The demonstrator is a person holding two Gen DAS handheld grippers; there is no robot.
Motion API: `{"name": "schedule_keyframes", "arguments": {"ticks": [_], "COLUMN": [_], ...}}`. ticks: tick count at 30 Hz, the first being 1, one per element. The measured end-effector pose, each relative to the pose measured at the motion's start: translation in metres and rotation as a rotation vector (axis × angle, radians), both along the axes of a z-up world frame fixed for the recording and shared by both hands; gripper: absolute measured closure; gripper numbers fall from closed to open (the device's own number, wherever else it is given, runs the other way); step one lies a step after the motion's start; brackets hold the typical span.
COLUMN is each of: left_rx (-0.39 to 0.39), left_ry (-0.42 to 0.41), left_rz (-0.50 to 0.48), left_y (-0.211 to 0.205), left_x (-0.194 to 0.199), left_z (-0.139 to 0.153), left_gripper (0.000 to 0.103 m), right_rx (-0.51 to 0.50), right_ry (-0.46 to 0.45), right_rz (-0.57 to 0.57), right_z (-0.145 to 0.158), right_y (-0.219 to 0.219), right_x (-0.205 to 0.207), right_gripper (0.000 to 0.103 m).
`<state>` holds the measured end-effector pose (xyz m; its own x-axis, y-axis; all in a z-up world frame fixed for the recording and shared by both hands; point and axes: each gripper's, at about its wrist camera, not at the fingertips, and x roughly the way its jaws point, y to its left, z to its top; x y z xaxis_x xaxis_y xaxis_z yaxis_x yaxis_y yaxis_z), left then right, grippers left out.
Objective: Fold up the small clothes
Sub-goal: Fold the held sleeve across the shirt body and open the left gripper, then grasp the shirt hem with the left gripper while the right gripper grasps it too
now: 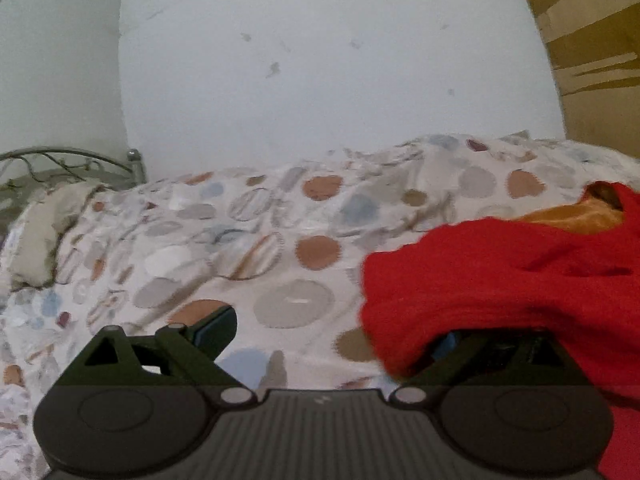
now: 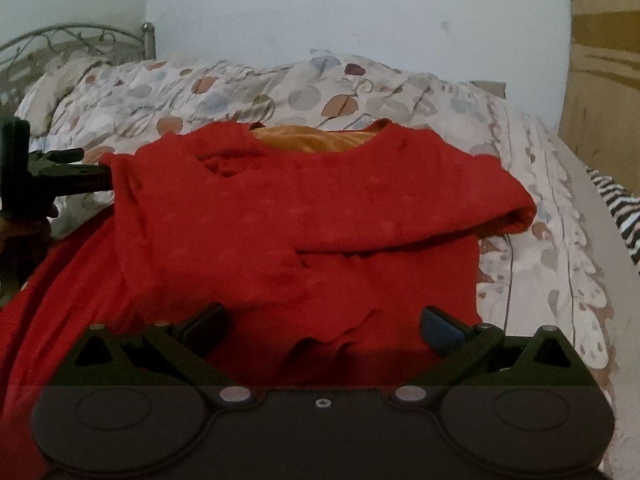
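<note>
Red top on the bed, sleeves folded in, both my grippers empty.

The top (image 2: 304,216) lies flat on the bed (image 2: 540,248). My left gripper (image 1: 332,332) stands with jaws apart, cloth draped over one finger but not pinched. My right gripper (image 2: 324,320) hovers over the hem, jaws apart. I judge the next fold best made by pinching both hem corners evenly and lifting toward the collar.
</note>
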<state>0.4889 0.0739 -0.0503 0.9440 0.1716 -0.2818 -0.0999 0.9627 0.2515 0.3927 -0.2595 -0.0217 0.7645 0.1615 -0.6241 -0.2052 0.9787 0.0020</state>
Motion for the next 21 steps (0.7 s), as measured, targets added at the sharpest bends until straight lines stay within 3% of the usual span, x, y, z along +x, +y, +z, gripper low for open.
{"name": "schedule_keyframes", "arguments": {"ticks": [11, 19, 21], "left_rx": [0.076, -0.066, -0.161], "left_ry": [0.122, 0.181, 0.182], "left_rz": [0.036, 0.003, -0.054], "left_y": [0.013, 0.028, 0.039], "left_x": [0.001, -0.041, -0.068], "left_z": [-0.013, 0.007, 0.014], "left_gripper": [0.006, 0.000, 0.000], "right_rx": [0.003, 0.013, 0.041], "right_ry": [0.002, -0.039, -0.075], "right_rz": [0.000, 0.004, 0.004], "right_z": [0.000, 0.004, 0.012], "right_y": [0.000, -0.002, -0.008], "right_x": [-0.001, -0.010, -0.020], "right_gripper": [0.000, 0.000, 0.000]}}
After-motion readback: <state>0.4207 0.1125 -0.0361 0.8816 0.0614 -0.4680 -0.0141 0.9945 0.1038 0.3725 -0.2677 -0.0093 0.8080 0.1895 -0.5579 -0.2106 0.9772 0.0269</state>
